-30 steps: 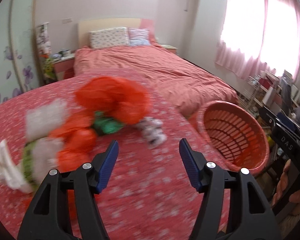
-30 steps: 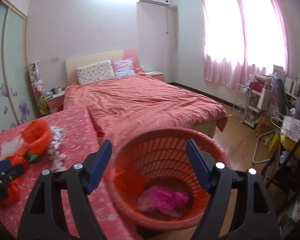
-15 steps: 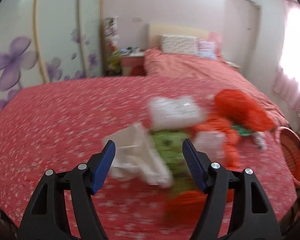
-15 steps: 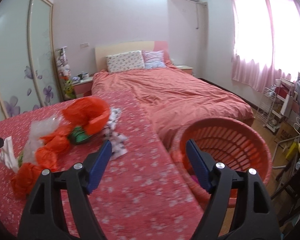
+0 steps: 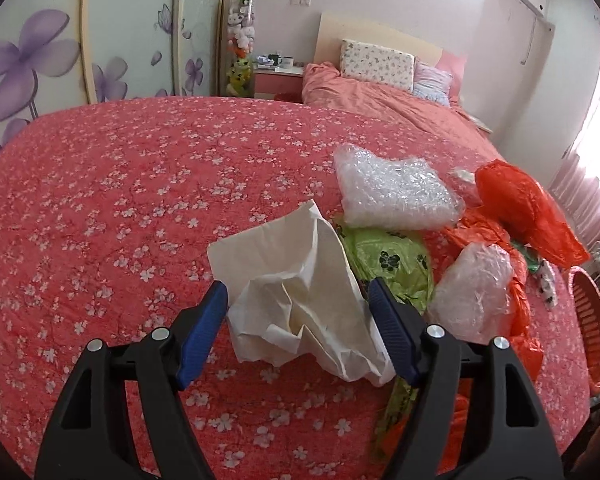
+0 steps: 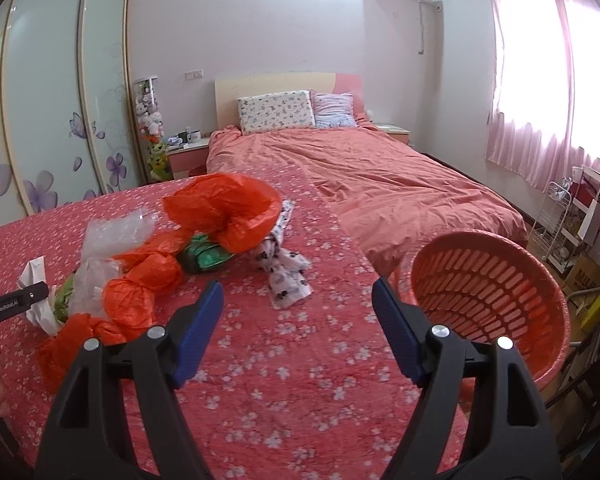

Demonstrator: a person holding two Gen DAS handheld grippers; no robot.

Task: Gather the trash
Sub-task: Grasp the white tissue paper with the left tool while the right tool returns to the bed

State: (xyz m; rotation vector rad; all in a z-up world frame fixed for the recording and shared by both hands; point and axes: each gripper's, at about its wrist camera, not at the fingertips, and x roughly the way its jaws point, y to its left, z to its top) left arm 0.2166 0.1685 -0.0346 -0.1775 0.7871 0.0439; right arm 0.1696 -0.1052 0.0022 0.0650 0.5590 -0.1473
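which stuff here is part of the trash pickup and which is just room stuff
Job:
white crumpled paper between the open left hand-held gripper
bubble wrap
green bag
orange bags
printed wrapper
orange basket

Lying about:
pillows
plush toys
mugs

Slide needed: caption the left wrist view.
Open left gripper straddles crumpled white paper on the floral bedspread.

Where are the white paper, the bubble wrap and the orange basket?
white paper (image 5: 300,300), left wrist view, crumpled middle.
bubble wrap (image 5: 396,192), left wrist view, top face.
orange basket (image 6: 488,280), right wrist view, slotted inner wall.
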